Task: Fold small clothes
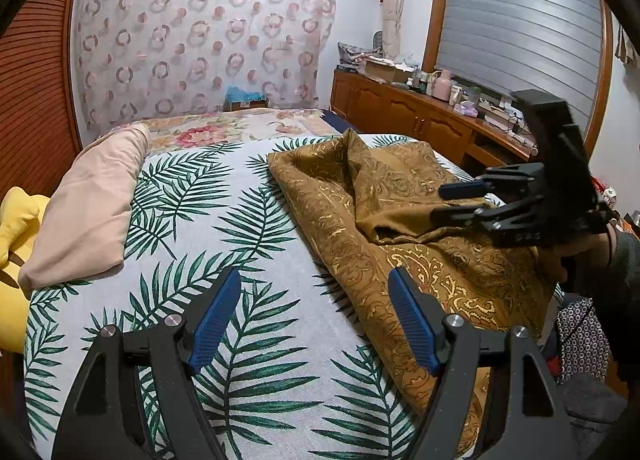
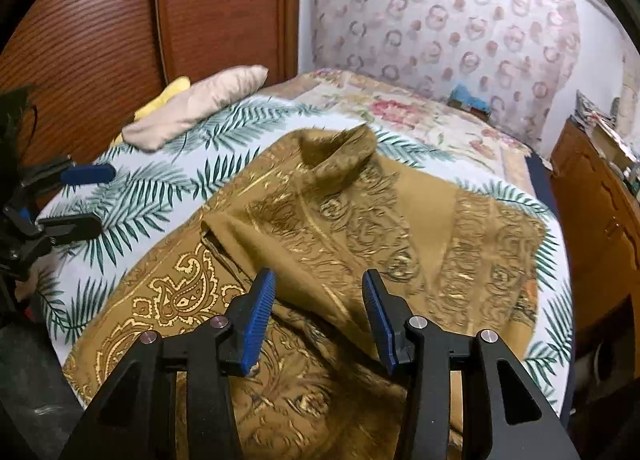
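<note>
A golden-brown paisley cloth [image 1: 400, 220] lies crumpled on the right half of the leaf-print bed cover [image 1: 248, 228]; in the right wrist view the cloth [image 2: 344, 220] fills the middle, partly folded over itself. My left gripper [image 1: 314, 320] is open and empty above the bed cover, just left of the cloth's edge. My right gripper [image 2: 318, 312] is open and empty, hovering over the cloth. The right gripper also shows in the left wrist view [image 1: 452, 204], and the left gripper in the right wrist view [image 2: 96, 200].
A pink folded pillow [image 1: 88, 212] and a yellow item [image 1: 16, 228] lie at the bed's left. A wooden cabinet [image 1: 408, 116] with clutter stands right. A floral sheet [image 1: 224, 132] covers the far bed; a curtain hangs behind.
</note>
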